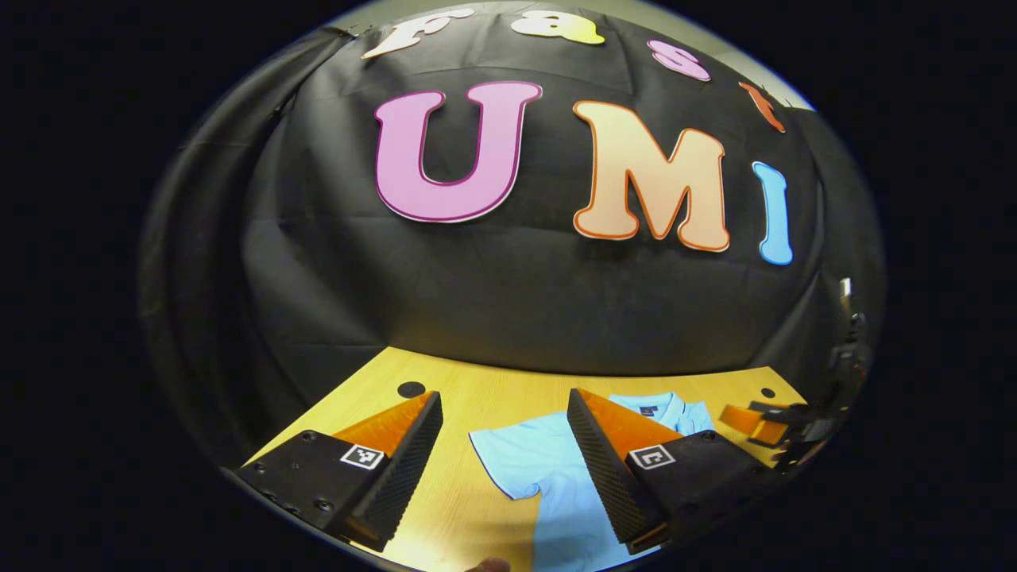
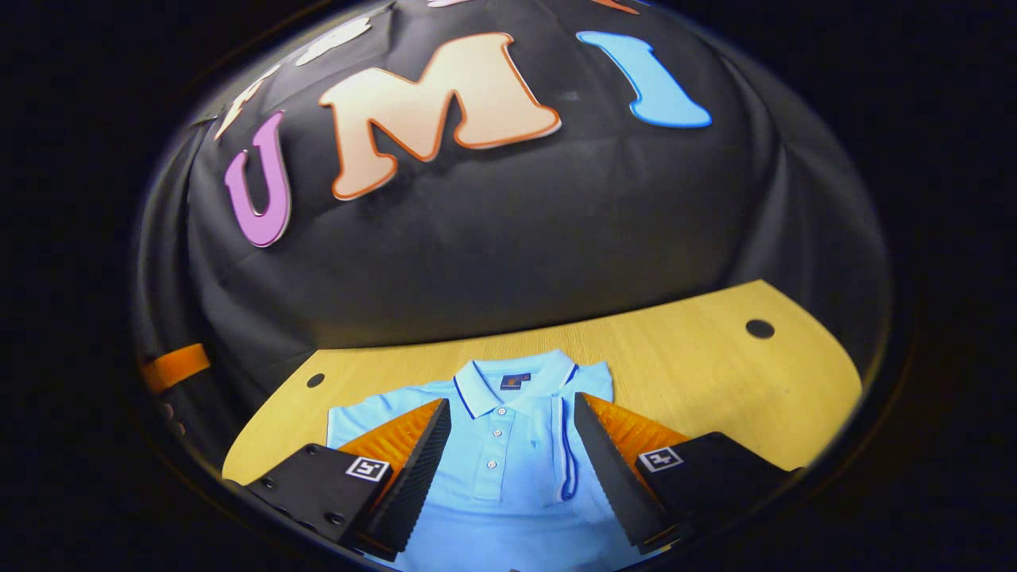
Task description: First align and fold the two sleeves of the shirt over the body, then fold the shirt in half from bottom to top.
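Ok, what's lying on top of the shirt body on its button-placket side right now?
In the right gripper view one sleeve is folded over the light blue shirt, beside the placket. The right gripper hovers open above. Its fingers cover the sleeve's outer part.

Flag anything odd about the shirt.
One sleeve of the shirt is already folded over the body by the placket, its edge showing there; the other sleeve lies spread on the table.

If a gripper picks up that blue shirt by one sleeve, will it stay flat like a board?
Probably not. The light blue polo shirt is thin cloth lying limp on the wooden table, so it would likely droop. Its spread sleeve should fold over easily.
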`<act>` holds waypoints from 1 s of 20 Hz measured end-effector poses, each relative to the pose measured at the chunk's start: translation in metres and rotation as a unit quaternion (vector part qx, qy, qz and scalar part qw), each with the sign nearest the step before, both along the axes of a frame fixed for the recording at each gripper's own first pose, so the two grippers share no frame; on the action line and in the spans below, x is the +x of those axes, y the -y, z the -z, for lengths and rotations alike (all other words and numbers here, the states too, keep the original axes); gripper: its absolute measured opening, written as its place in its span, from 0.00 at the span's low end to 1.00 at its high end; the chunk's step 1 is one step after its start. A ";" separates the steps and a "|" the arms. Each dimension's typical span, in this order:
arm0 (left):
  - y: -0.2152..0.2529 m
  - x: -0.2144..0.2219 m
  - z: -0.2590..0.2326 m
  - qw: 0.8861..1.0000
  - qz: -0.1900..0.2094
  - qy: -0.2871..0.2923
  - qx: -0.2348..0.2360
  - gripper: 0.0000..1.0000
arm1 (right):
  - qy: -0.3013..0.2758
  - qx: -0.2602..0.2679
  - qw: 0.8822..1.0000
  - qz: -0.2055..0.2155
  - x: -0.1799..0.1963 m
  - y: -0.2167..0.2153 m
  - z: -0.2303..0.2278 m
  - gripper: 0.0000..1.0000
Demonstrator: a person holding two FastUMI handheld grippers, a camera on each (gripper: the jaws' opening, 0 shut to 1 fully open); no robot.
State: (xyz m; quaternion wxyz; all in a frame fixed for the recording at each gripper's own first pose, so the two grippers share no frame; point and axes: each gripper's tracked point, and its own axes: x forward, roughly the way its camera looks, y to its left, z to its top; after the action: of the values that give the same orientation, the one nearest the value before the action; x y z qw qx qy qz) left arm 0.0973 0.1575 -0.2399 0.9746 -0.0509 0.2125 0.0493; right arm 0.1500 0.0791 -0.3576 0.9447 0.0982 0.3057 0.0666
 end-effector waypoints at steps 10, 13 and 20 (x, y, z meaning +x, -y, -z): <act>0.011 0.043 0.087 0.999 -0.008 -0.048 0.001 0.95 | -0.023 -0.016 1.000 0.013 -0.082 0.042 -0.023 0.97; 0.004 0.049 0.120 0.997 -0.018 -0.076 0.005 0.95 | -0.034 -0.025 0.999 0.011 -0.097 0.048 -0.023 0.97; -0.014 0.061 0.182 0.991 -0.048 -0.124 0.001 0.95 | -0.054 -0.043 0.997 0.020 -0.114 0.063 -0.022 0.98</act>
State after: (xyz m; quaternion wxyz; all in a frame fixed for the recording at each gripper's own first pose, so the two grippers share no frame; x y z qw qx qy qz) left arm 0.1581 0.1712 -0.4221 0.9372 -0.0532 0.3293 0.1017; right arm 0.0365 0.0165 -0.3358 0.9314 0.0669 0.3565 0.0295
